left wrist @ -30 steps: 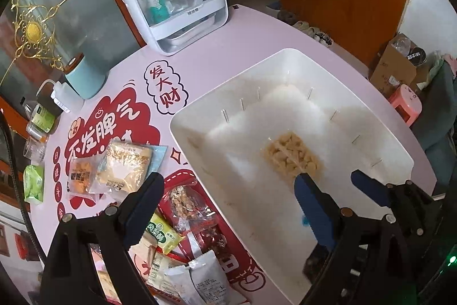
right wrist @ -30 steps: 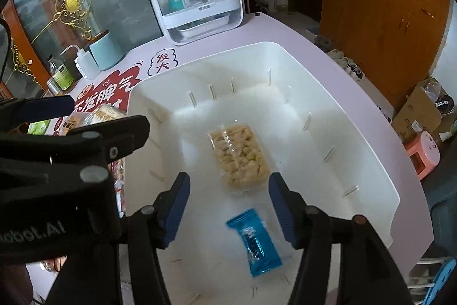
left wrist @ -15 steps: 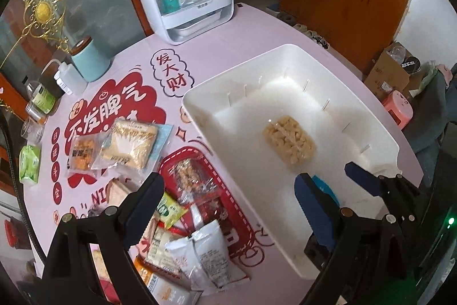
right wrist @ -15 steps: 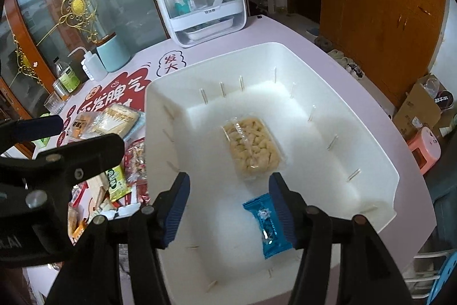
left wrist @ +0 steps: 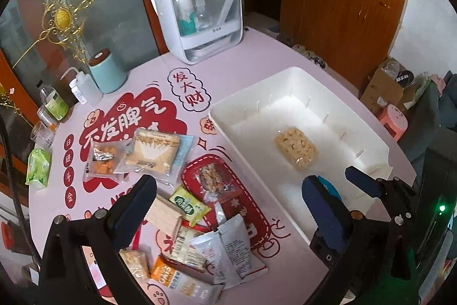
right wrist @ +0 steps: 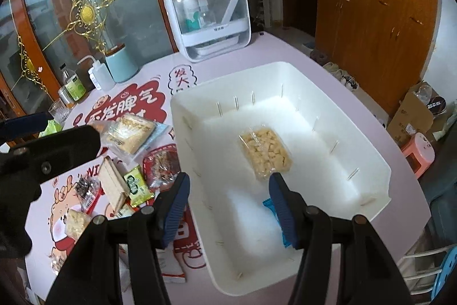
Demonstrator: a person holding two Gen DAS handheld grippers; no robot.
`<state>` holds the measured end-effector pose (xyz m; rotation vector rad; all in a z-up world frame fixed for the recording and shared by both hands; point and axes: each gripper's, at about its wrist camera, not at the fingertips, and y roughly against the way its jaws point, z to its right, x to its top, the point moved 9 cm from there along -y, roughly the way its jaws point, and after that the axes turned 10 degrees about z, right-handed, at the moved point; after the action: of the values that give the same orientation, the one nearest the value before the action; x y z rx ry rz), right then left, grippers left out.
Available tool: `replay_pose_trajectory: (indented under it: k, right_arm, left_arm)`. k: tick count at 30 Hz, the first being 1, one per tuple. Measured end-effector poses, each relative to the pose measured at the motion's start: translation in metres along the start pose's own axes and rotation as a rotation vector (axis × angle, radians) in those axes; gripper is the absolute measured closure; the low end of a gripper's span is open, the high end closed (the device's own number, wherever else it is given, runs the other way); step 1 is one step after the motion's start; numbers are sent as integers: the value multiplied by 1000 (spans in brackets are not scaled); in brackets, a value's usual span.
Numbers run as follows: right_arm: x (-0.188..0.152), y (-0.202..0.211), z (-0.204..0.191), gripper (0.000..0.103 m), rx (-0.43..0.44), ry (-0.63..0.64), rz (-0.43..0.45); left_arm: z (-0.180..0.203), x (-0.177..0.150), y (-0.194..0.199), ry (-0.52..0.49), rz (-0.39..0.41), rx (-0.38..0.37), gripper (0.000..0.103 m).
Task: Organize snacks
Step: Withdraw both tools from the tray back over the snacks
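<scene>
My left hand-held gripper (left wrist: pixel 225 192) and right hand-held gripper (right wrist: pixel 228 193) both hang spread, holding nothing. Ahead of the right one the white bin (right wrist: pixel 371 159) holds two snacks (the rest lie left, on the surface (left wrist: pixel 142 93)).

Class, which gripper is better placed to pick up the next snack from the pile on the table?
Probably left: the left gripper is open above the snack pile, while the right gripper is over the white bin.

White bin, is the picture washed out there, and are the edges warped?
Left wrist view: the white bin floor is blown out to near white, and straight cabinet lines bow toward the dark round border. Right wrist view: similar overexposure inside the bin, with glare on the clear snack pack; corners are black.
</scene>
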<state>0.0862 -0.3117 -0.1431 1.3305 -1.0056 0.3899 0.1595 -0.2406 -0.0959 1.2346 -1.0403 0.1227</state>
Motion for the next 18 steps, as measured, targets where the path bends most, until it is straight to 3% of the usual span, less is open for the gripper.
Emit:
replay_pose_trajectory:
  k: [4,8,18]
  right_arm:
    - [6,15,-14,44,-11,-9,33]
    - [12,32,-31,33,-13,-20,75]
    - [18,70,-82,33,-12,-5,159]
  left_arm:
    - [-18,0,17,14,21,-17,1]
    - [-37,-2,35,28,47,-35,1]
    - [-103,-17,77,85,86,-44,1]
